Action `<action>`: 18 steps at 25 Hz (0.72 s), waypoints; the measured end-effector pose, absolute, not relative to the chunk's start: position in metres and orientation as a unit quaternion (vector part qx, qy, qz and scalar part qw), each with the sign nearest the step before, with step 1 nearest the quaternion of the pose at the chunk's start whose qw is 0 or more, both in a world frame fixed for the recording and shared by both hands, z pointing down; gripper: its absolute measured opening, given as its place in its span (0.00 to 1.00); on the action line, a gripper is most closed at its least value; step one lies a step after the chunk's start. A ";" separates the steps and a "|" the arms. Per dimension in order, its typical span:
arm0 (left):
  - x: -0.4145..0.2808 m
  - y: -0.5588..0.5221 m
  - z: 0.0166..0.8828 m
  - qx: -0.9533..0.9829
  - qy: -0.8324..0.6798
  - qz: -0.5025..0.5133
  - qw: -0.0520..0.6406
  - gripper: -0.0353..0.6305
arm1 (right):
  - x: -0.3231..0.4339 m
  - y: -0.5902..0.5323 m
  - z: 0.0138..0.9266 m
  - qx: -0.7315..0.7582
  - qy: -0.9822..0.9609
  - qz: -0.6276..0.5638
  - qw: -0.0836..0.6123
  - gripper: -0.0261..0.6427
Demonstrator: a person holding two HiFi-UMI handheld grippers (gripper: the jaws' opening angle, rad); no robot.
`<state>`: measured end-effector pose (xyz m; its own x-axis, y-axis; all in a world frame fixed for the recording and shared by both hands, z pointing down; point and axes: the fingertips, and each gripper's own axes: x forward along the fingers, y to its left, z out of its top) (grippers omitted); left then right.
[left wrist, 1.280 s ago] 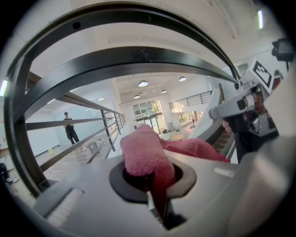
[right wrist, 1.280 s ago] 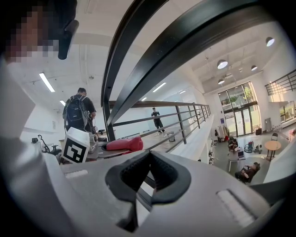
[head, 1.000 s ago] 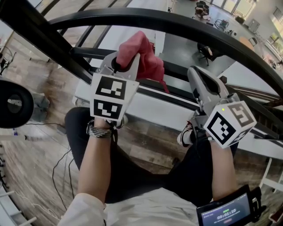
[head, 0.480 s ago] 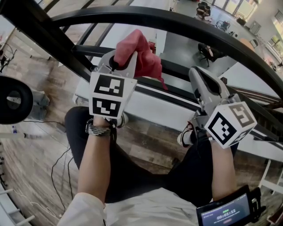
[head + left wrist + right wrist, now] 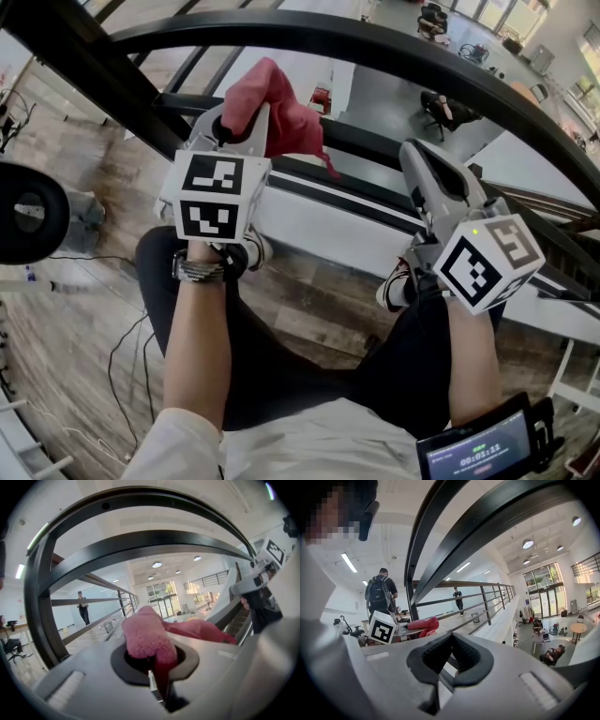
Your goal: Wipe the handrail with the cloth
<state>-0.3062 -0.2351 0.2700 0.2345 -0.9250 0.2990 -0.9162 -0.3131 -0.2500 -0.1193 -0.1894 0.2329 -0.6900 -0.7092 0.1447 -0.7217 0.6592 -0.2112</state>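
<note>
Handrail (image 5: 375,42) above, cloth (image 5: 286,108) in L gripper (image 5: 242,117)

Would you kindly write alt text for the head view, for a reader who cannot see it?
The person's left gripper clamps a crumpled pinkish-red cloth, held up beneath a curved black metal handrail. The right gripper, shut and empty, sits to its right. Below are the person's dark trousers and a wood-plank floor.

The wood-plank floor (image 5: 309,319) carries black cables (image 5: 113,367) and the person's shoes (image 5: 394,286).
</note>
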 end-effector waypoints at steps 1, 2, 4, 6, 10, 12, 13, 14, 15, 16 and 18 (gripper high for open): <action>-0.309 -0.235 0.270 -0.783 0.589 -0.199 0.011 0.10 | -0.119 -0.189 0.233 0.393 -0.911 0.126 0.025 0.04; -0.312 -0.236 0.270 -0.779 0.593 -0.200 0.012 0.10 | -0.119 -0.189 0.233 0.392 -0.911 0.126 0.025 0.04; -0.320 -0.236 0.269 -0.769 0.604 -0.206 0.015 0.10 | -0.119 -0.189 0.233 0.392 -0.911 0.126 0.025 0.04; -0.329 -0.237 0.269 -0.759 0.615 -0.212 0.020 0.10 | -0.118 -0.188 0.233 0.393 -0.911 0.125 0.025 0.04; -0.339 -0.237 0.270 -0.744 0.628 -0.224 0.030 0.10 | -0.117 -0.188 0.234 0.394 -0.910 0.125 0.024 0.04; -0.341 -0.237 0.269 -0.734 0.634 -0.237 0.044 0.10 | -0.116 -0.187 0.234 0.395 -0.910 0.125 0.024 0.04; -0.343 -0.237 0.269 -0.727 0.638 -0.246 0.054 0.10 | -0.114 -0.187 0.234 0.395 -0.910 0.125 0.024 0.04; -0.344 -0.237 0.268 -0.718 0.643 -0.257 0.066 0.10 | -0.113 -0.187 0.233 0.396 -0.909 0.126 0.023 0.04; -0.346 -0.237 0.268 -0.708 0.649 -0.268 0.078 0.10 | -0.112 -0.187 0.234 0.396 -0.909 0.126 0.023 0.04; -0.349 -0.237 0.268 -0.698 0.654 -0.278 0.090 0.10 | -0.112 -0.186 0.234 0.396 -0.909 0.126 0.023 0.04; -0.351 -0.237 0.271 -0.681 0.660 -0.299 0.109 0.10 | -0.111 -0.187 0.233 0.396 -0.909 0.125 0.022 0.04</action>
